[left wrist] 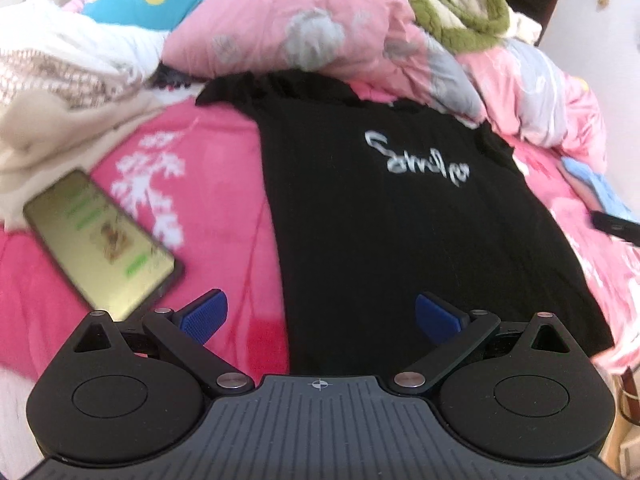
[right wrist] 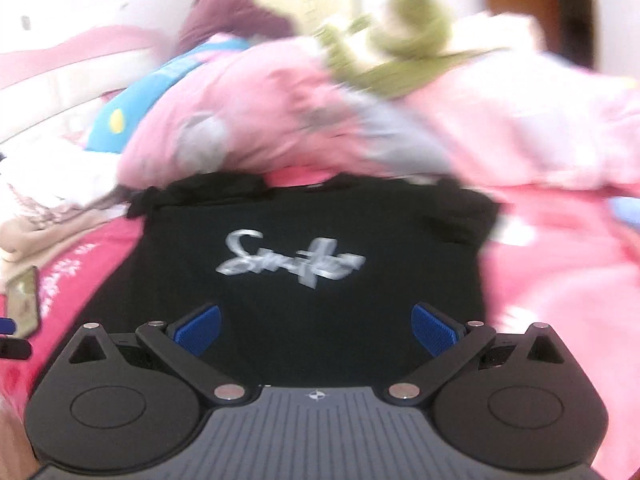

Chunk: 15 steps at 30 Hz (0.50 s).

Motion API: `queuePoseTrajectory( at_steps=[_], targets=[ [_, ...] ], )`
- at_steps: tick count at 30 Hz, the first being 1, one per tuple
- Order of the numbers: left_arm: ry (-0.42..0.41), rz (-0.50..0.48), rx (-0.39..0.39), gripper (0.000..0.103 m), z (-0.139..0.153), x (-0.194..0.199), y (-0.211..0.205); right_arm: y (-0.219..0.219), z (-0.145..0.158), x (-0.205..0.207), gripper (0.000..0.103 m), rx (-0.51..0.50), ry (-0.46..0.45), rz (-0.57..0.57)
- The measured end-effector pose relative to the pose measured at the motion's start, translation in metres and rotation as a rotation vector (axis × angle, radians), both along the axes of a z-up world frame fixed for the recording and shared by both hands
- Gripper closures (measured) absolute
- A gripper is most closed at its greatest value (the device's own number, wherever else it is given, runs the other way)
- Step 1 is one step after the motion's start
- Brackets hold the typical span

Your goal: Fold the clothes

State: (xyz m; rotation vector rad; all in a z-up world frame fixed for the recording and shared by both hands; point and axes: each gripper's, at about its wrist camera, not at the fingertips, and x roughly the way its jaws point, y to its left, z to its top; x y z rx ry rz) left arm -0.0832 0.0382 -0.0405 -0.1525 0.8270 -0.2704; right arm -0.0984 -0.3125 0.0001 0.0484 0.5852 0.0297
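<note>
A black T-shirt (left wrist: pixel 400 220) with silver script lettering lies flat on a pink bedsheet (left wrist: pixel 224 184), hem toward me and collar at the far end. My left gripper (left wrist: pixel 322 318) hovers open over the shirt's near left edge, blue pads wide apart, nothing between them. In the blurred right wrist view the same black T-shirt (right wrist: pixel 312 280) fills the middle. My right gripper (right wrist: pixel 316 330) is open above the shirt's lower part, holding nothing.
A lit phone (left wrist: pixel 100 236) lies on the sheet left of the shirt. A pink quilt (left wrist: pixel 320 24) is heaped behind the collar, with a green fuzzy garment (left wrist: pixel 452 4) on top. Beige and white clothes (left wrist: pixel 52 92) are piled at the far left. A dark object (left wrist: pixel 616 226) lies at the right.
</note>
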Motion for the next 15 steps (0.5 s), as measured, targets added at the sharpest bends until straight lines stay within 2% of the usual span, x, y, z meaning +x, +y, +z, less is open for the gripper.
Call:
queuePoseTrajectory(
  at_steps=[1, 4, 7, 8, 15],
  targets=[
    [0.009, 0.009, 0.0, 0.002, -0.004, -0.005, 0.002, -0.007, 0.003, -0.018, 0.0, -0.001, -0.014, -0.042],
    [0.039, 0.039, -0.016, 0.006, -0.015, -0.018, 0.012, -0.019, 0.006, -0.061, 0.0, 0.081, -0.035, -0.14],
    [0.038, 0.045, -0.01, 0.012, -0.022, -0.03, 0.018, -0.002, 0.001, -0.082, 0.0, 0.14, -0.061, -0.036],
    [0.027, 0.044, -0.002, 0.018, -0.023, -0.034, 0.019, 0.009, -0.001, -0.086, 0.0, 0.141, -0.068, -0.003],
    [-0.036, -0.05, 0.069, 0.047, -0.033, -0.058, 0.009, 0.087, -0.019, -0.096, 0.0, 0.066, -0.196, 0.136]
  ],
)
